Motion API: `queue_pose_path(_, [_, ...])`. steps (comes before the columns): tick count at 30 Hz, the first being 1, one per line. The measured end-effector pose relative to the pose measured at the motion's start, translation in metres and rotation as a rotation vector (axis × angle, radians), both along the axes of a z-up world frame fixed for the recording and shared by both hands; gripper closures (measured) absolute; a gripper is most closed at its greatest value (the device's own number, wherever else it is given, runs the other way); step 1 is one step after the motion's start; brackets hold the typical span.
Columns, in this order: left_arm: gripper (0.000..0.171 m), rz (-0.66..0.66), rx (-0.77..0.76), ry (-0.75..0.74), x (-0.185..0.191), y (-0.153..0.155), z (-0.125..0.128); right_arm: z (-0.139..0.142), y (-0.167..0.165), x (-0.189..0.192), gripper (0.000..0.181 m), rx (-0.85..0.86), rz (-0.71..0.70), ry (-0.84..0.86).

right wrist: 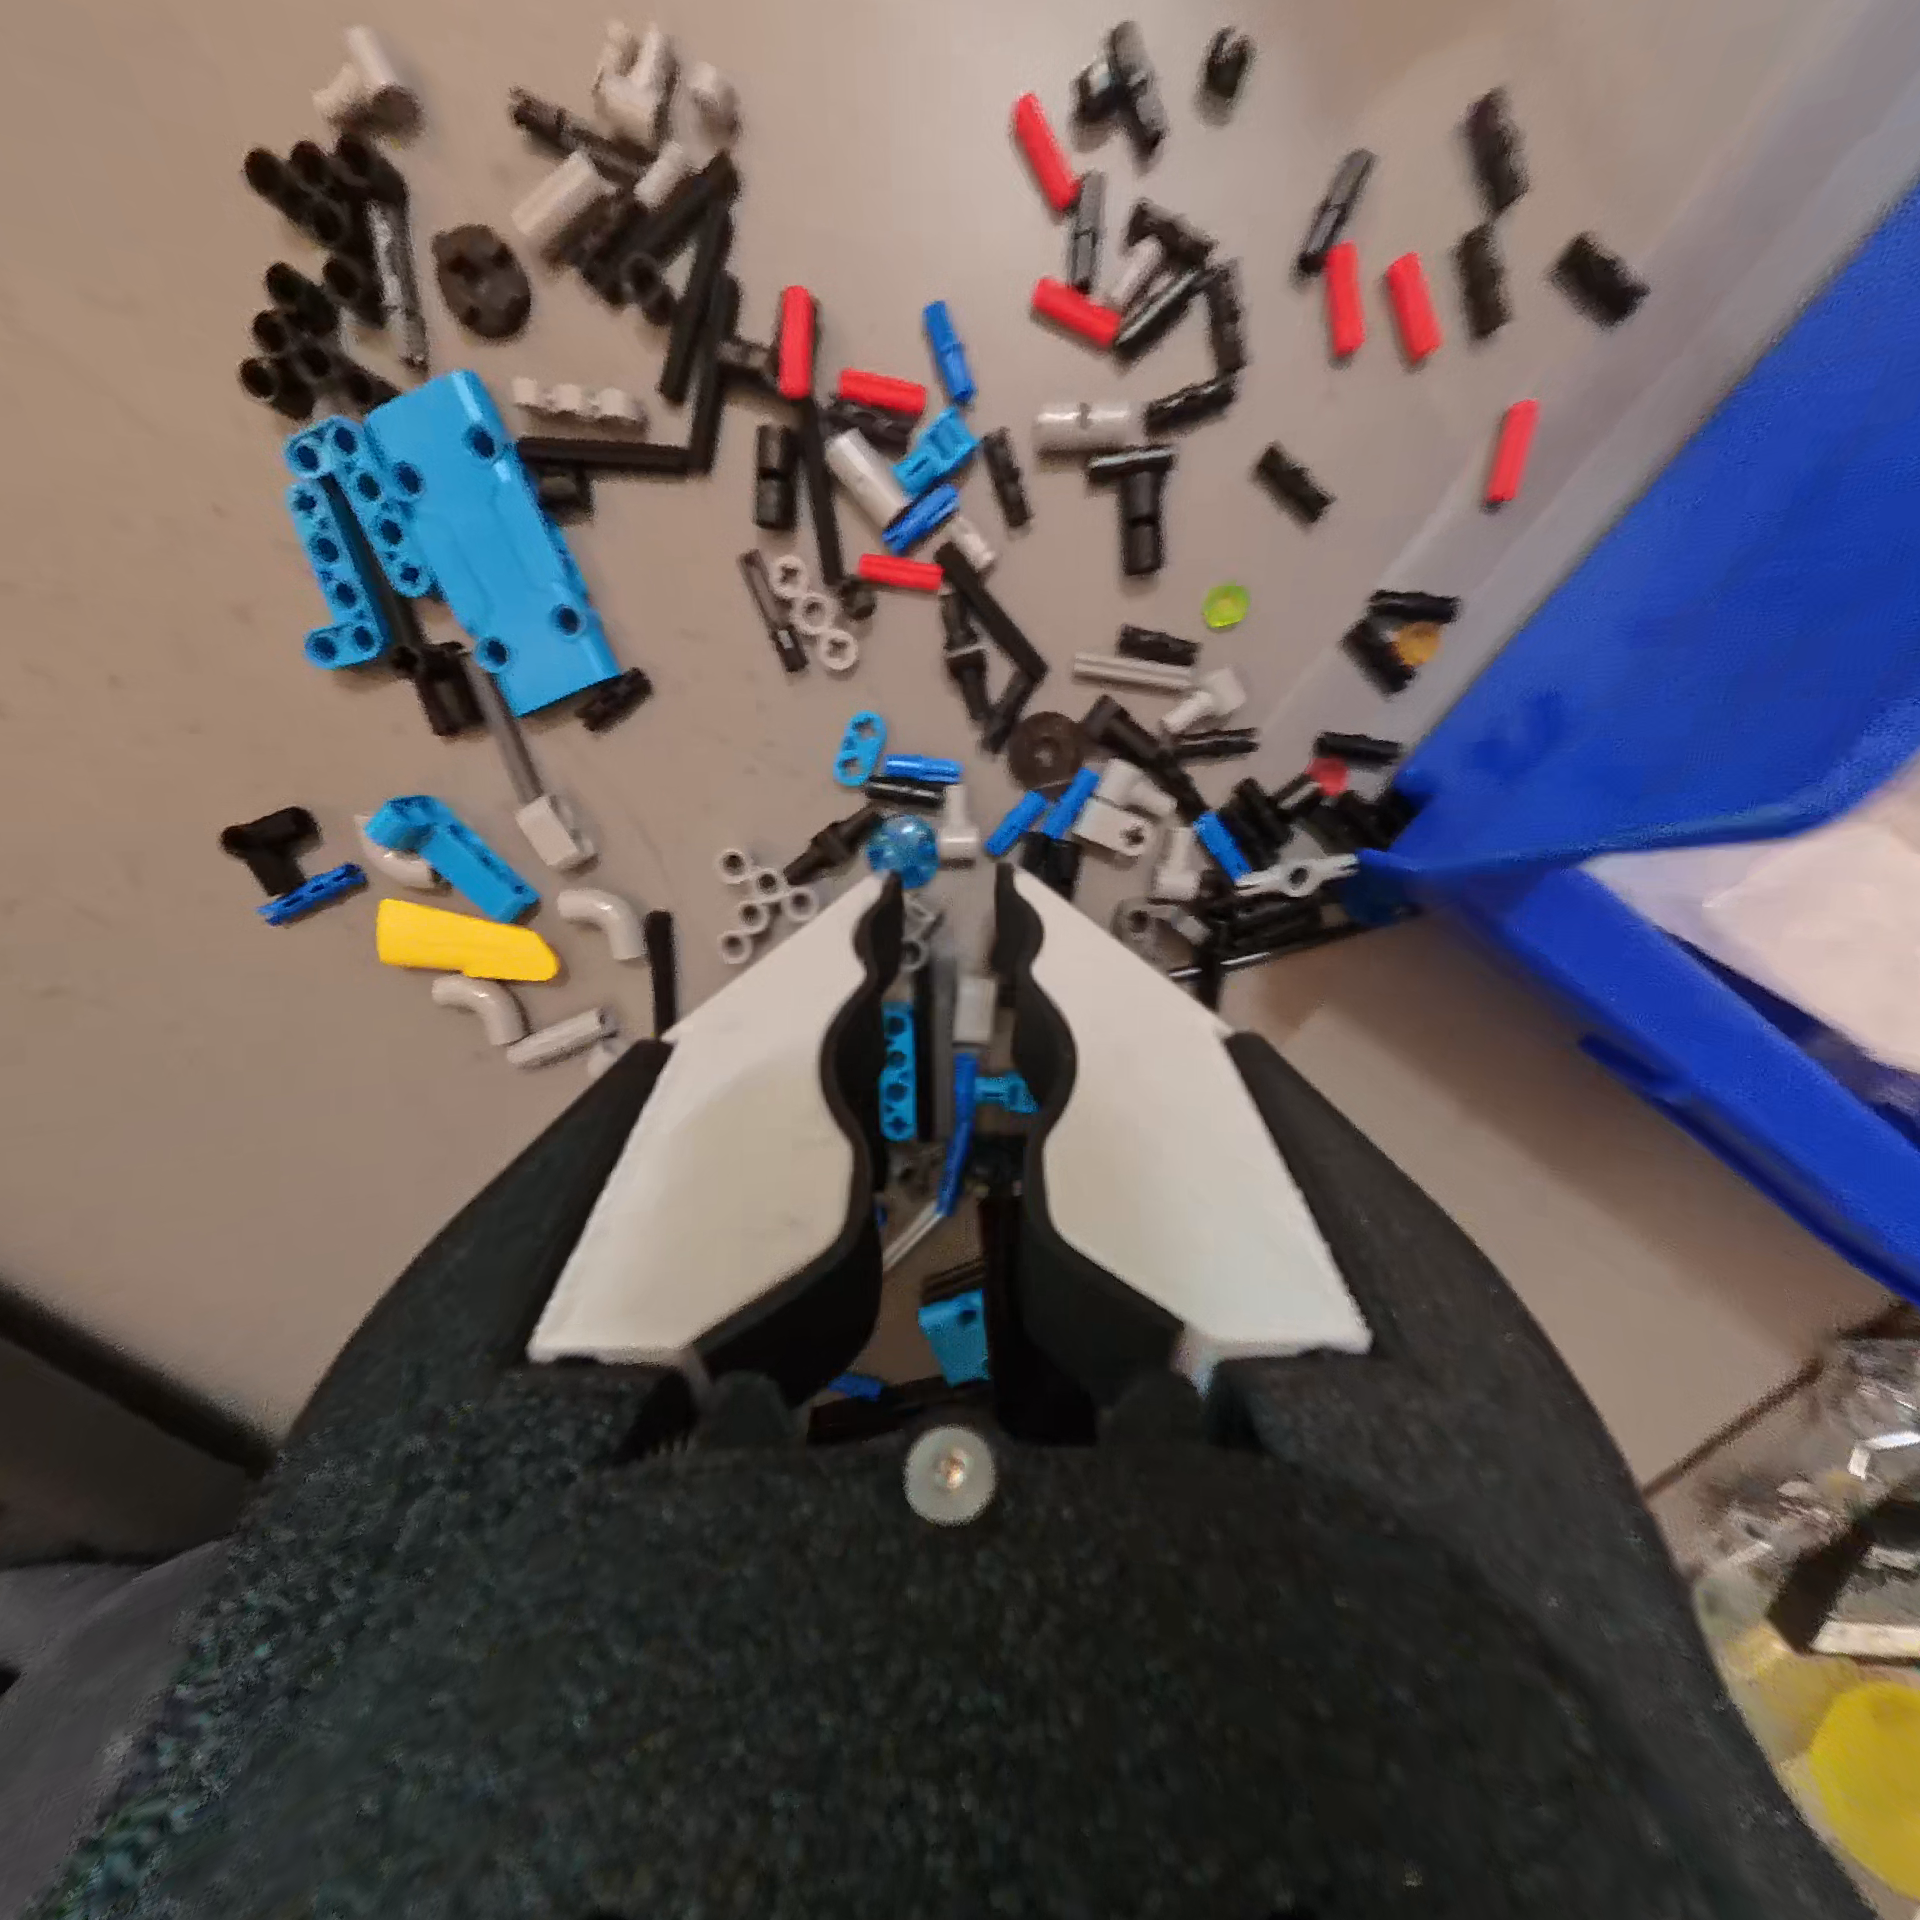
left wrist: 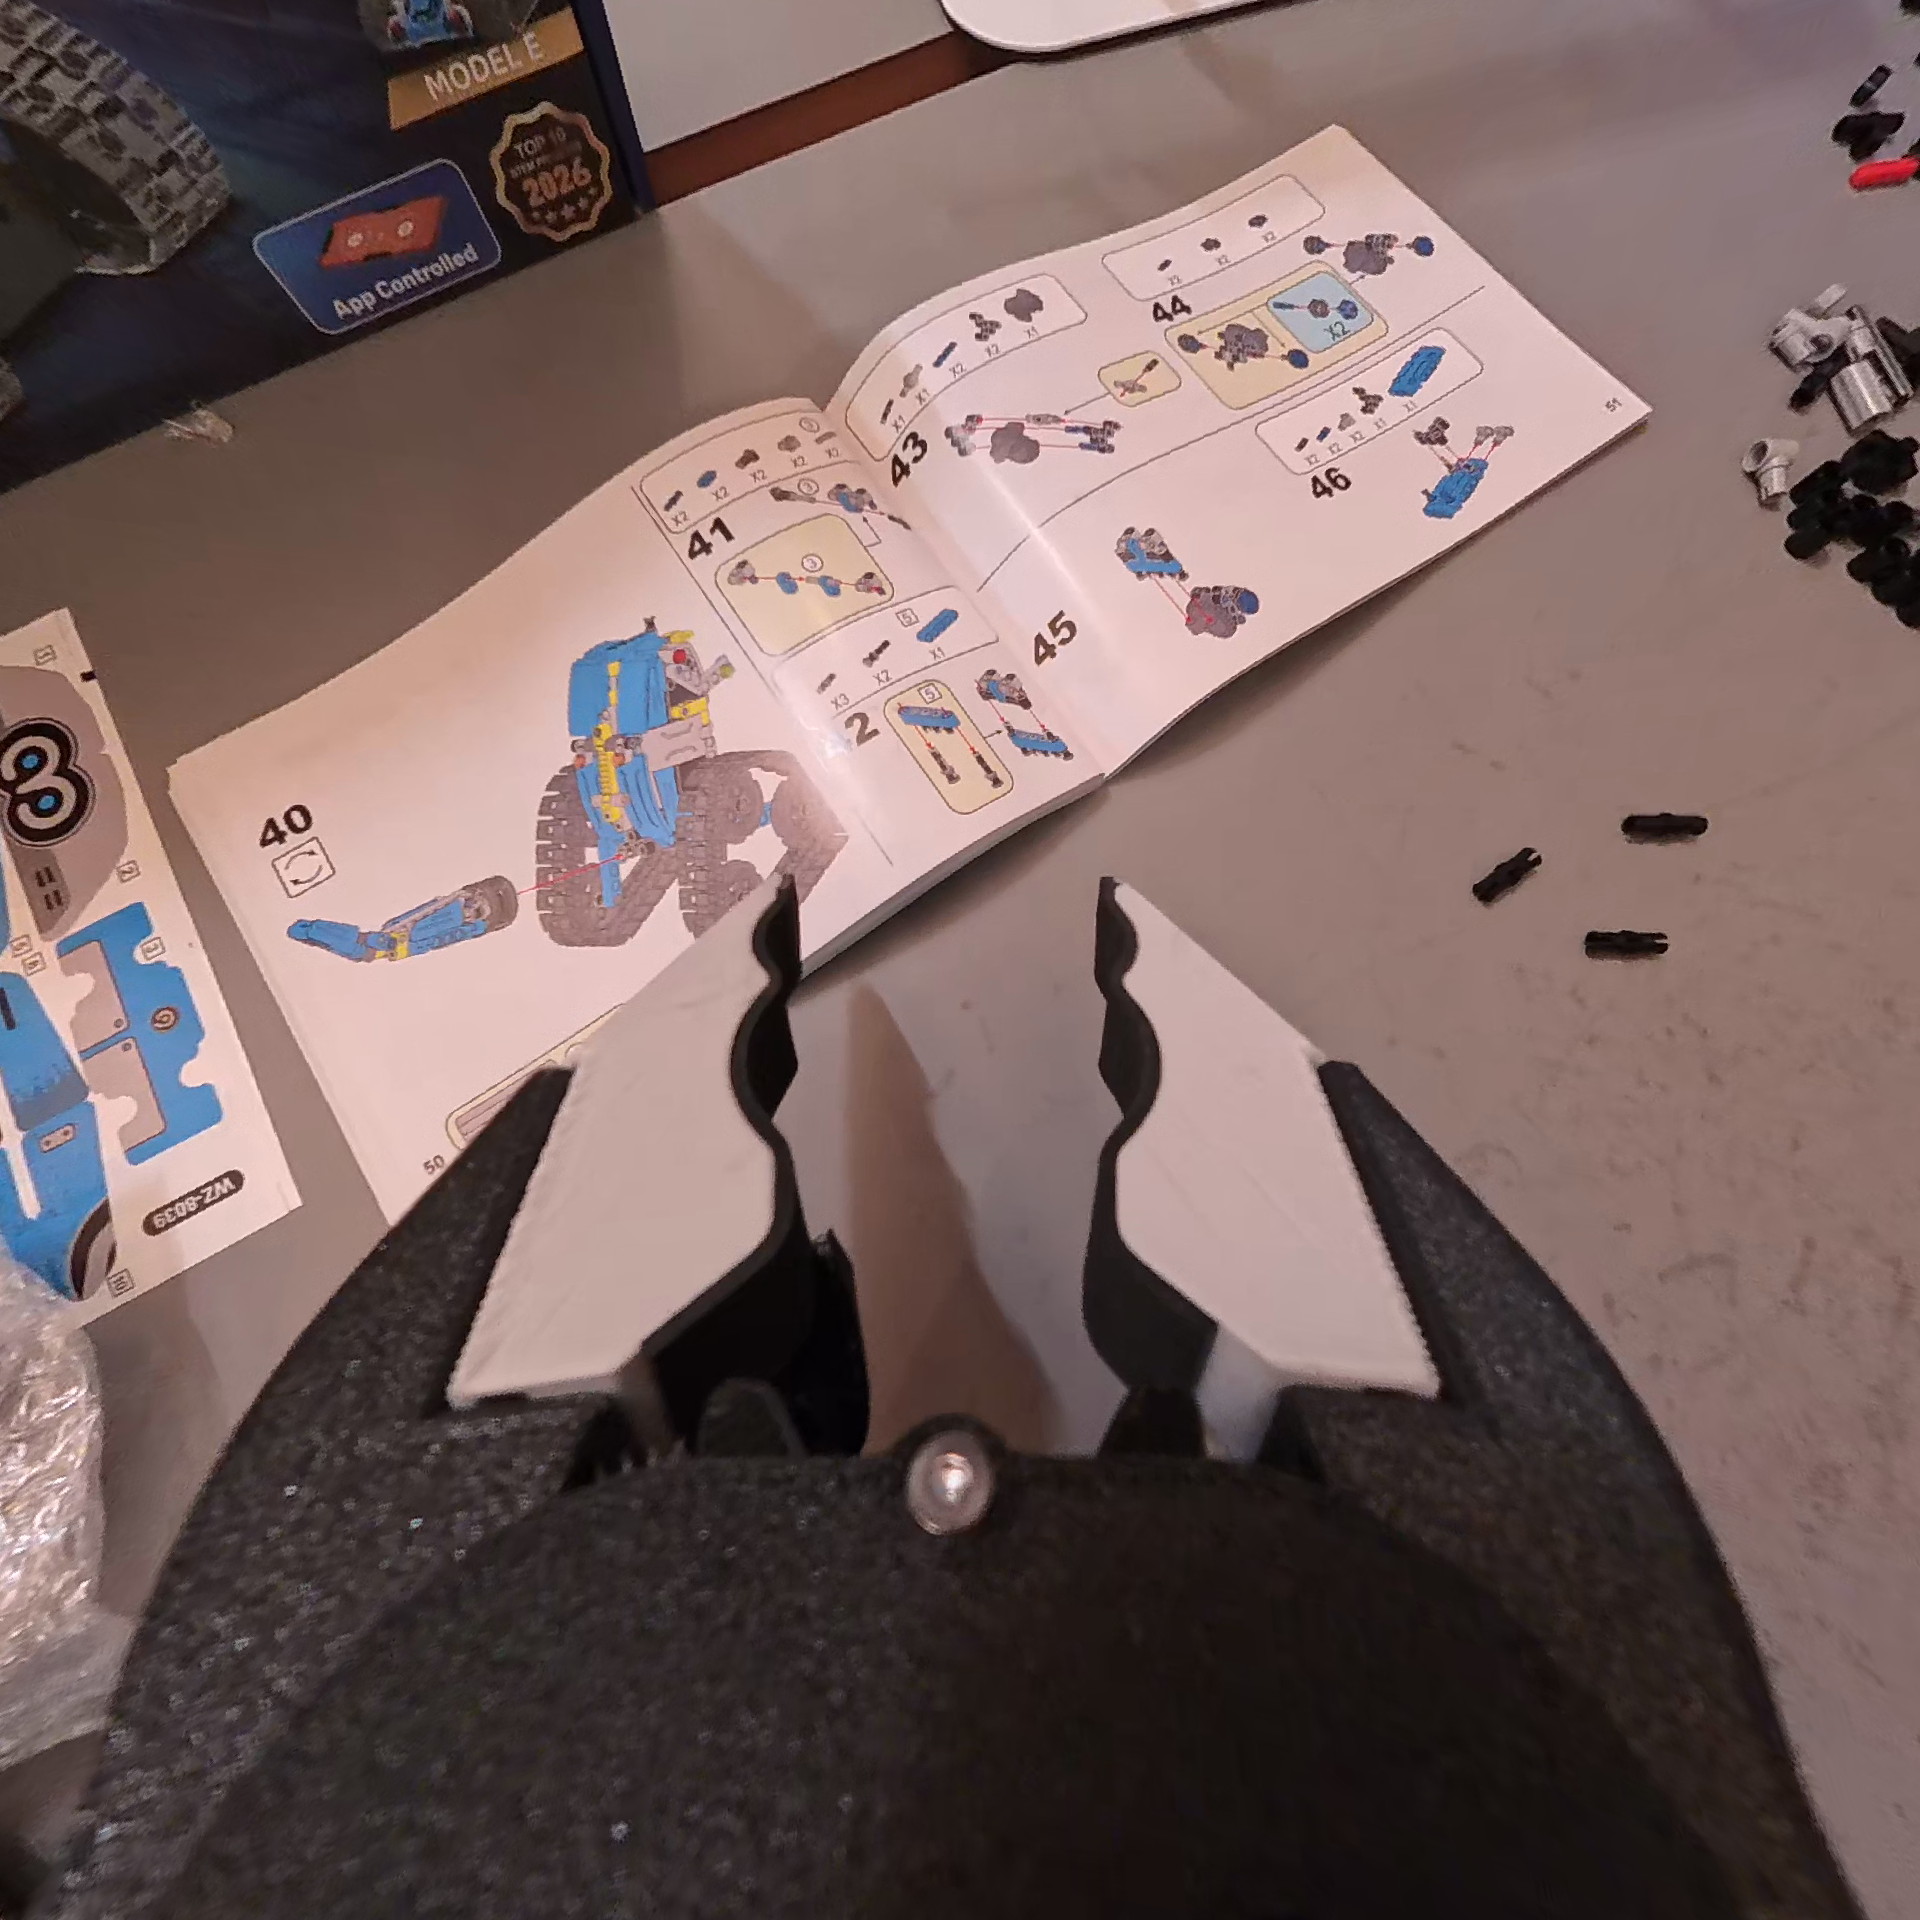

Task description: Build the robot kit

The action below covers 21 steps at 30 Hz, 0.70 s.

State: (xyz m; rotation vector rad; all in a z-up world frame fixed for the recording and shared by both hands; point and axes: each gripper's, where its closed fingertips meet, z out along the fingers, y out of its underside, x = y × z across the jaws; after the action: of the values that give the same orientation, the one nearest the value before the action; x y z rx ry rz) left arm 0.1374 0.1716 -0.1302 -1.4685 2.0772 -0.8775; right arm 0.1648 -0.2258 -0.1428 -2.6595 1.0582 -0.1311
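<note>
Instruction booklet (left wrist: 831, 582) lies open, numbered steps showing.

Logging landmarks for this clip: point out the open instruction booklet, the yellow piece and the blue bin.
instruction booklet (left wrist: 582, 831), left wrist view, left page.
yellow piece (right wrist: 462, 942), right wrist view, middle of its top face.
blue bin (right wrist: 1683, 644), right wrist view, outer side wall.
</note>
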Motion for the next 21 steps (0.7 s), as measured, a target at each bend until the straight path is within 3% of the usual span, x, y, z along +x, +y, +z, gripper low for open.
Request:
queue_pose_path(5, [0.114,-0.004,0.007,0.006,-0.001,0.0,-0.001,0.017,0.007,0.026,0.164,0.037,0.006,-0.174])
queue_pose_path(12, [0.114,-0.006,0.013,0.005,-0.001,-0.001,-0.002,0.002,0.038,0.041,0.158,0.055,0.08,-0.227])
queue_pose_path(21, [0.114,-0.011,0.02,-0.001,-0.001,-0.002,0.0,0.009,0.012,0.05,0.154,0.028,-0.019,-0.255])
